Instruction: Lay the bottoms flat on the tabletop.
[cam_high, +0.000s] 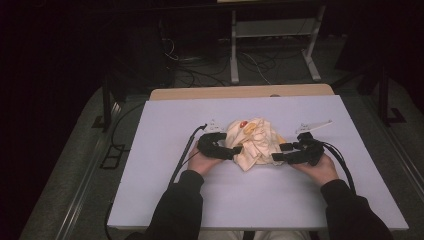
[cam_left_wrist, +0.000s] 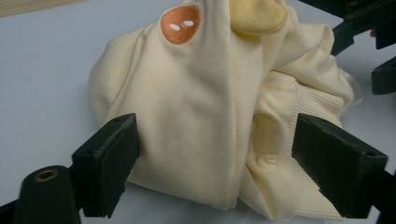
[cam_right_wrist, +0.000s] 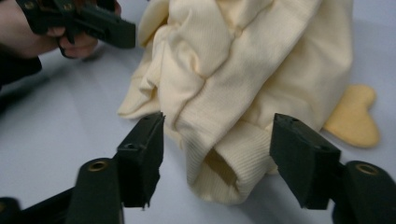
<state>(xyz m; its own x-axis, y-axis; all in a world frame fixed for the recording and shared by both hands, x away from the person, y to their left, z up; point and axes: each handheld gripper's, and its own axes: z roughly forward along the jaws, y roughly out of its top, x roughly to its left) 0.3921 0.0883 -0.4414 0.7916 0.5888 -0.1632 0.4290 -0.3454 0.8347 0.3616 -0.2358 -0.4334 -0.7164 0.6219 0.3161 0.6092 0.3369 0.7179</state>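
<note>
cream garment (cam_high: 255, 142) crumpled mid surface (cam_high: 150, 165), soft knit, ribbed cuff, orange patch; folds hide its shape. left gripper (cam_left_wrist: 215, 154) and right gripper (cam_right_wrist: 217, 154) spread, straddling cloth, not pinching.

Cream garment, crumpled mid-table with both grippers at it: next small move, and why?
Probably close both grippers fully before lifting. The left gripper straddles a fold of the cream garment, and the right gripper straddles its ribbed cuff, but the fingers still stand apart from the cloth, so pulling now would likely slip.
</note>
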